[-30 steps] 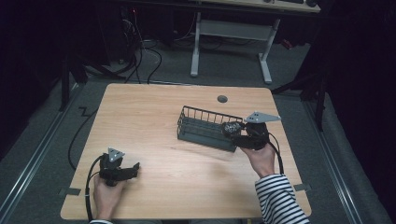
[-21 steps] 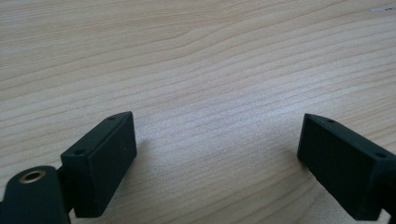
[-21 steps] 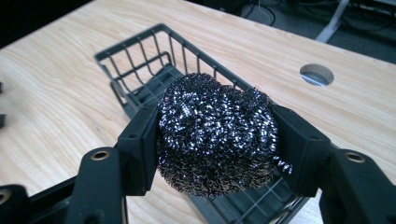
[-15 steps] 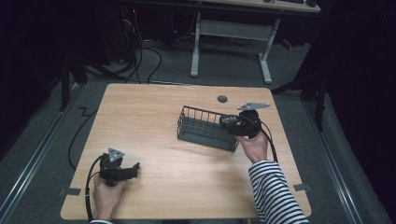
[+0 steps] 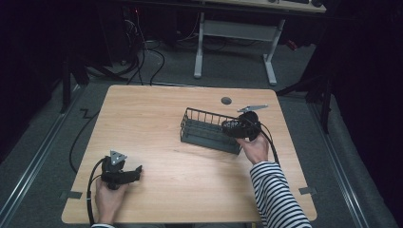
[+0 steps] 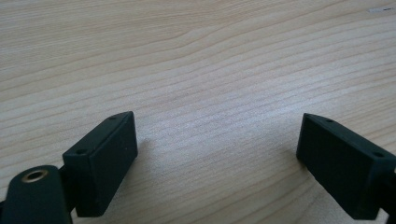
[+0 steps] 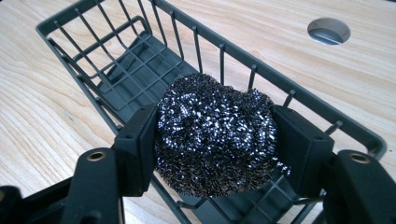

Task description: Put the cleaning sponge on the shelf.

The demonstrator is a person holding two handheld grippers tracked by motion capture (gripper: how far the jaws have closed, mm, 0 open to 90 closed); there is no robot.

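A dark steel-wool scourer [image 7: 215, 135] sits between the pads of my right gripper [image 7: 215, 140], which press on both its sides. The jaws have just been opening slightly, with the scourer between them. It hangs over the right end of a dark wire basket [image 7: 93, 28]. From above, the right gripper [image 5: 231, 127] reaches into the basket [image 5: 204, 135] from its right end, and the scourer [image 5: 234, 126] is a dark lump at its tips. My left gripper [image 5: 138, 170] rests on the table near the front left. Its jaws [image 6: 217, 140] stand wide open over bare wood.
The wooden table [image 5: 157, 118] has a round cable hole [image 5: 226, 100] behind the basket, also visible as a grey hole [image 7: 328, 31]. A cable trails from each gripper. Dark floor, cables and a white desk frame [image 5: 233, 33] lie beyond the far edge.
My right gripper has moved away from the front edge and leftward with the scourer, from beside the basket's right end to over it, and dropped lower. The left gripper has stayed put.
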